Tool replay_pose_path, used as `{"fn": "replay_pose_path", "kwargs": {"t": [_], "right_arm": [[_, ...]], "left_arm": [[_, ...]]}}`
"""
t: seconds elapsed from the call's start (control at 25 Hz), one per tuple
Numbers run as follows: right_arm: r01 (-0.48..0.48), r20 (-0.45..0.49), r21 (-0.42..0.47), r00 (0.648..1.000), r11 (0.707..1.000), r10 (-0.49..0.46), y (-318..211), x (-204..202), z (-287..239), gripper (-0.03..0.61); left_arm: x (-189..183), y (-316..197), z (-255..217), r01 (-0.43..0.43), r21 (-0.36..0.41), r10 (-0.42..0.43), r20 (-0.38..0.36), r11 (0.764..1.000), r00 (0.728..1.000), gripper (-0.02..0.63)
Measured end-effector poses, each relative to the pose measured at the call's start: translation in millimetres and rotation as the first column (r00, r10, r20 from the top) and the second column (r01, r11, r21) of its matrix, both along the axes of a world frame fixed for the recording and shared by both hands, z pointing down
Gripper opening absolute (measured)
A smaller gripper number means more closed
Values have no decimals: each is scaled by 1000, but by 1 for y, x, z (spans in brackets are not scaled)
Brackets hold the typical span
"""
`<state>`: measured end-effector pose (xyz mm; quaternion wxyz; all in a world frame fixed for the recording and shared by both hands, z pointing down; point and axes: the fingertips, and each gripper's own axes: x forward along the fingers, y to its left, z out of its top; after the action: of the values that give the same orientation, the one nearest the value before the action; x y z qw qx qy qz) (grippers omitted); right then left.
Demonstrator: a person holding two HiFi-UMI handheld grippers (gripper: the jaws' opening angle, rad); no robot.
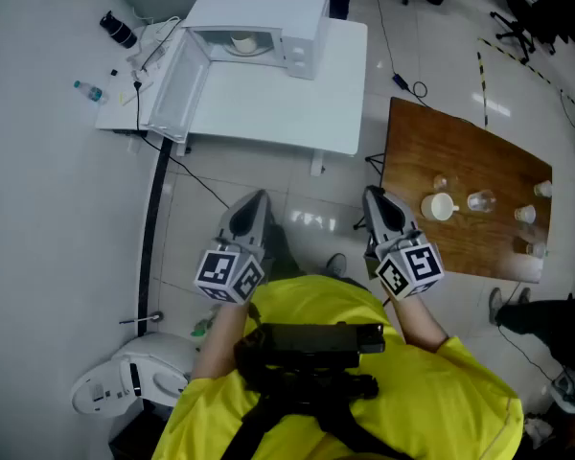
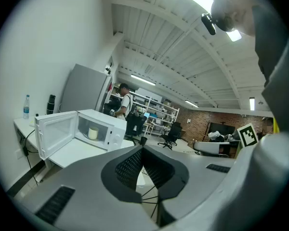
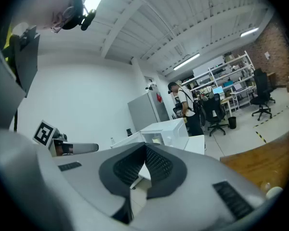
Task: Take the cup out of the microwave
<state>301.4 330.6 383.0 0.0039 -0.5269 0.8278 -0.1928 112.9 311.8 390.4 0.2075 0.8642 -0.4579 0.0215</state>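
1. Ahead of both grippers and well apart from them, the microwave (image 1: 266, 19) stands on the white table (image 1: 287, 113). Its door (image 1: 176, 86) is swung open to the left, and the cup (image 1: 242, 43) sits inside the chamber.
2. The left gripper (image 1: 255, 199) and the right gripper (image 1: 376, 197) are close to our body. Each has its jaws pressed together with nothing between them.
3. We should first step closer, because the cup is far beyond either gripper.
4. We should open the jaws of the chosen gripper before it enters the chamber.
5. We bring that gripper in level and straight, keeping the door to its left and not brushing the chamber walls.
6. We close on the wall of the cup, lift it only a little and draw it straight back. We keep it upright, since we cannot see what is inside it.
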Motion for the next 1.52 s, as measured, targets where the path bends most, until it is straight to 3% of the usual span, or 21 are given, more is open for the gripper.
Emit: {"fn": "replay_pose_path", "kwargs": {"t": [0.24,0.44,0.56,0.76,0.92,0.96,1.0,1.04,1.16,1.24,1.32,1.52], "right_arm": [[-19,-18,19,1000,1000,19,-110,-64,17,5],[13,-45,41,999,999,-11,-208,-154,12,5],[24,-92,45,996,999,-20,-254,-195,12,5],[-25,-98,-16,995,1000,24,-288,-206,29,5],[-97,-85,-70,992,993,91,-305,-188,48,5],[-112,-81,-78,991,991,106,-306,-184,52,5],[-121,-75,-88,991,989,114,-307,-181,57,5],[-122,-71,-104,991,987,115,-308,-180,65,5],[-98,-66,-181,994,979,88,-308,-182,95,5],[-75,-54,-227,996,971,64,-308,-184,112,5],[-62,-40,-257,998,964,54,-308,-180,123,5],[-100,-30,-335,995,937,95,-302,-155,148,5]], "left_arm": [[-86,-110,26,61,11,-61,-5,998,998,0],[-148,-203,21,31,56,-33,28,998,999,0],[-176,-242,26,12,39,-12,13,999,1000,0],[-176,-281,46,-59,-32,59,-25,998,998,0],[-158,-325,74,-124,-31,125,20,992,992,7],[-150,-338,90,-147,-33,148,51,989,988,111],[-142,-353,109,-165,-40,168,84,985,982,258],[-134,-371,131,-170,-51,175,113,984,978,332],[-116,-441,194,-128,-55,137,187,990,973,354],[-103,-492,224,-103,-40,109,206,994,972,447],[-89,-540,242,-85,-17,86,199,996,976,495],[-63,-610,275,-89,27,78,274,996,959,500]]}}
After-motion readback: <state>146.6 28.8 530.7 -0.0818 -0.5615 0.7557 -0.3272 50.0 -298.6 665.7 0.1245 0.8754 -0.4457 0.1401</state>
